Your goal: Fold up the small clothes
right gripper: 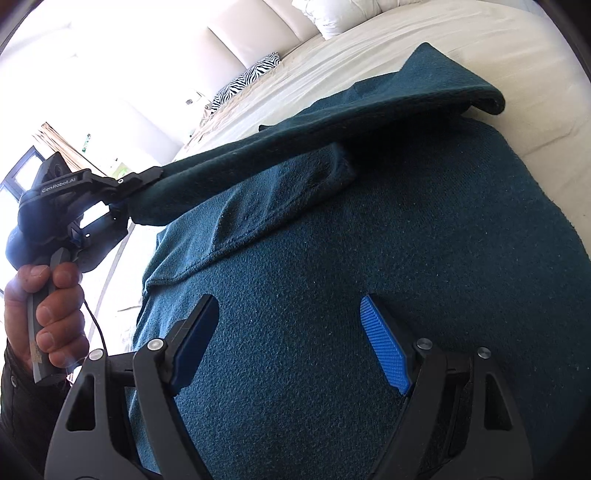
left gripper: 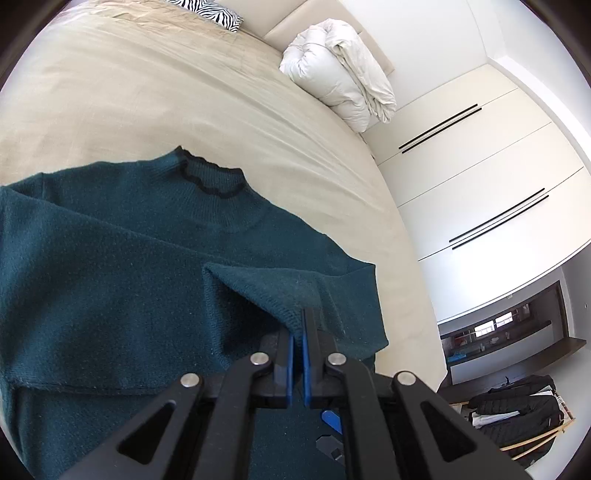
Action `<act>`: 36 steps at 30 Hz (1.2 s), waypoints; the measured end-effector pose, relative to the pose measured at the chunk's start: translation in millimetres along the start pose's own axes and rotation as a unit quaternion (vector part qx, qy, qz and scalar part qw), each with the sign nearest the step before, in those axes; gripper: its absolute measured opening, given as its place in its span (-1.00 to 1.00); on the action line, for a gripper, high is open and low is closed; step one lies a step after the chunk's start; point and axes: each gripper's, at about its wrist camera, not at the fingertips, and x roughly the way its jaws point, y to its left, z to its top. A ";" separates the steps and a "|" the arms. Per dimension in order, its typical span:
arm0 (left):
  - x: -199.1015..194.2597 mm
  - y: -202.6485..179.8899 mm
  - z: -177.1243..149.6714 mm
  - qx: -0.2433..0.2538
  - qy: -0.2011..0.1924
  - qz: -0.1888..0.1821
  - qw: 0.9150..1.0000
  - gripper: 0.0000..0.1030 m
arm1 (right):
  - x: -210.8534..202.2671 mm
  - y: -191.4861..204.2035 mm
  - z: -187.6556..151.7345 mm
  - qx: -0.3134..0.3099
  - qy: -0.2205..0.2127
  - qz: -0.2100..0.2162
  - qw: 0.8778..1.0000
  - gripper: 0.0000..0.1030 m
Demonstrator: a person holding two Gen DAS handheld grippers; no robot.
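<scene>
Left wrist view: teal sweater (left gripper: 122, 251) spread flat on the beige bed cover (left gripper: 155, 103), collar with dark wavy trim (left gripper: 208, 181) toward the headboard end. Left gripper (left gripper: 298, 328) clamped on a lifted sleeve end (left gripper: 273, 291), blue pads nearly together with knit pinched between them, fabric tented up from the body of the garment. Rolled white duvet (left gripper: 343, 66) near the far right edge of the bed; zebra-print pillow (left gripper: 218, 13) at the far edge. White wardrobe doors (left gripper: 472, 155) beyond the right edge of the bed, dark clothes heaped in a wooden rack (left gripper: 517, 410) at lower right.

Right wrist view: right gripper (right gripper: 288, 343) spread wide, blue pads well apart, nothing between them, poised over the sweater body (right gripper: 369, 277). Sleeve (right gripper: 332, 122) drawn taut across the top of the garment toward the left gripper (right gripper: 125, 195) at the left, gripped at its end. Bare left hand (right gripper: 48, 314) wrapped around that gripper's handle. Zebra-print pillow (right gripper: 247, 79) and padded headboard (right gripper: 266, 33) beyond.
</scene>
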 end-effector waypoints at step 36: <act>-26.2 116.2 1.6 -0.041 -0.071 0.056 0.995 -0.91 | -46.8 -81.4 157.6 0.128 -0.017 0.092 0.987 0.54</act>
